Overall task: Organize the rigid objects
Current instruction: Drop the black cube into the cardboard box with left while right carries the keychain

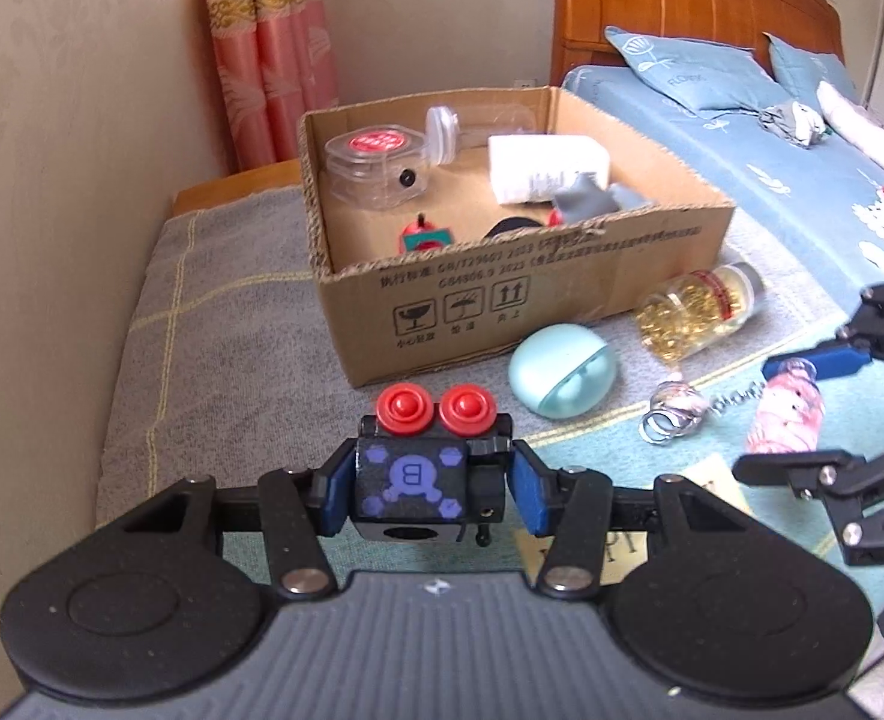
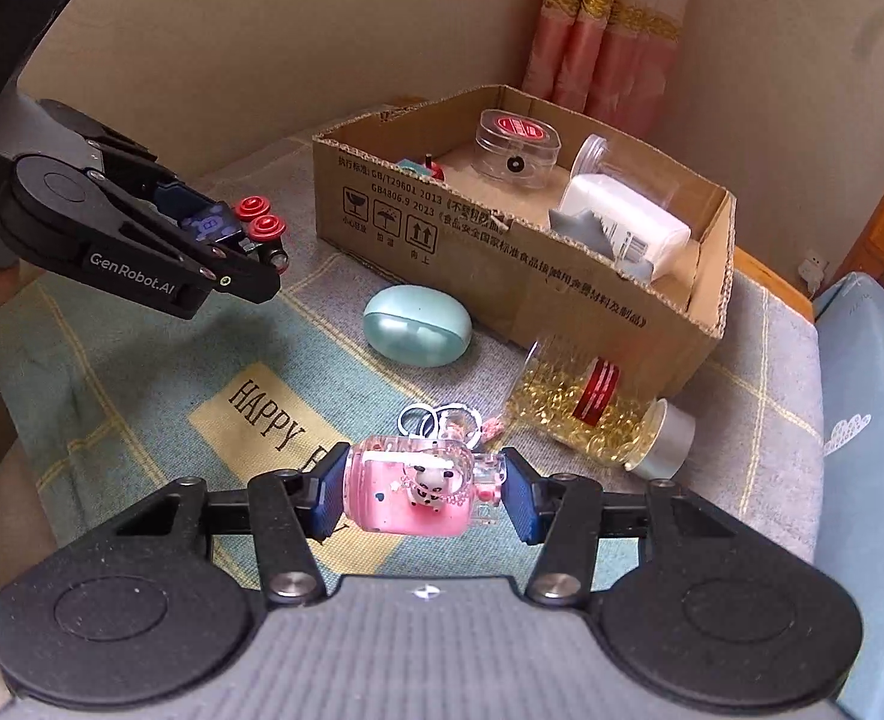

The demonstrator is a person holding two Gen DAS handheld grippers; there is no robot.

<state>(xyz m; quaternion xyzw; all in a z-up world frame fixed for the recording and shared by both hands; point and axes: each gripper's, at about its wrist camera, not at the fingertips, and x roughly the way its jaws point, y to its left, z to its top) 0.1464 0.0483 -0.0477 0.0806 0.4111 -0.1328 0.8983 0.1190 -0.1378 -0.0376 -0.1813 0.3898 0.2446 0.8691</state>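
Observation:
My left gripper (image 1: 434, 489) is shut on a black toy block (image 1: 408, 480) with a purple print and two red knobs, held above the cloth. From the right wrist view the same gripper (image 2: 243, 252) and block (image 2: 213, 227) hang at the left. My right gripper (image 2: 425, 498) is shut on a pink liquid keychain bottle (image 2: 399, 498) with a panda charm; its key rings (image 2: 435, 420) dangle behind. An open cardboard box (image 1: 502, 300) (image 2: 502, 252) stands beyond both, holding a clear case, a clear jar, a white bottle and small toys.
A mint oval case (image 1: 562, 378) (image 2: 417, 324) and a tipped jar of gold pins (image 1: 694, 318) (image 2: 586, 408) lie on the checked cloth (image 1: 213, 360) in front of the box. Wall at the left, a bed with blue bedding (image 1: 772, 180) at the right.

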